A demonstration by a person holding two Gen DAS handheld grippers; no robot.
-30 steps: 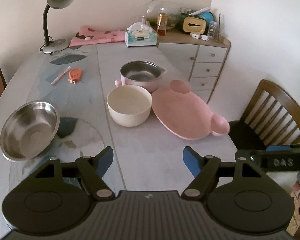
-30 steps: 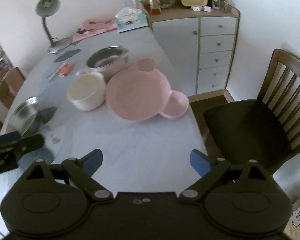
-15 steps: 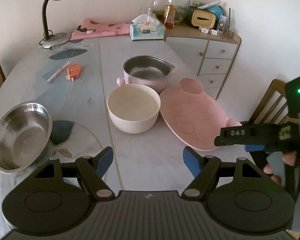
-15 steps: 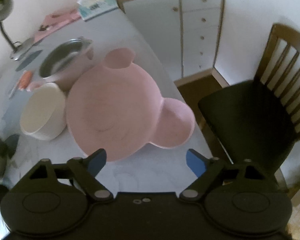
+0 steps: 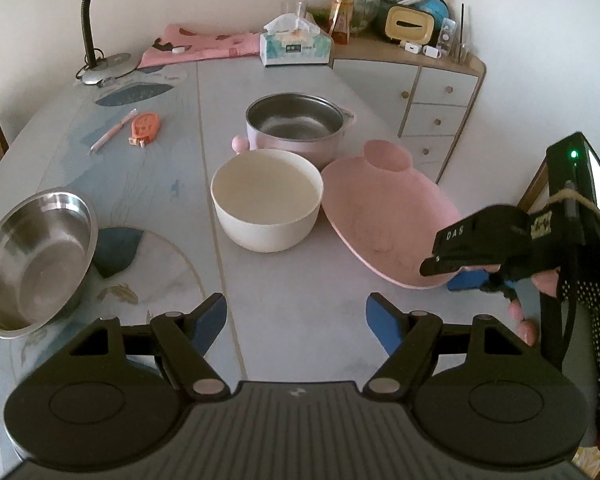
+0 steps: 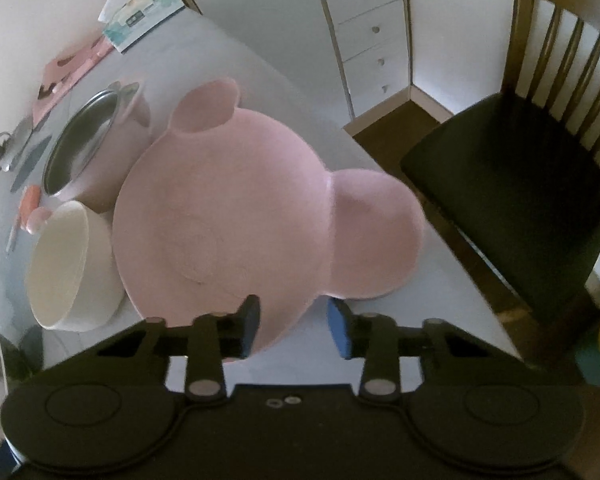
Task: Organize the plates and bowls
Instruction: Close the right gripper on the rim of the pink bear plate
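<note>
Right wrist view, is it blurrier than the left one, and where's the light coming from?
Right wrist view: soft throughout; the pink bear-shaped plate and cream bowl have smeared edges, and the far table is washed out pale. Left wrist view: sharper; the steel bowl shows bright glints, the right gripper is a dark silhouette, and straight edges bow from fisheye. The light source itself isn't visible.

A: The room is looking dim, with soft daylight falling on the pale walls; the steel bowl is catching a mild shine.

B: The fisheye is bending every edge, and corners are going black. In the right wrist view the pink plate is appearing soft and blurred, while the left wrist view is staying sharper.
</note>
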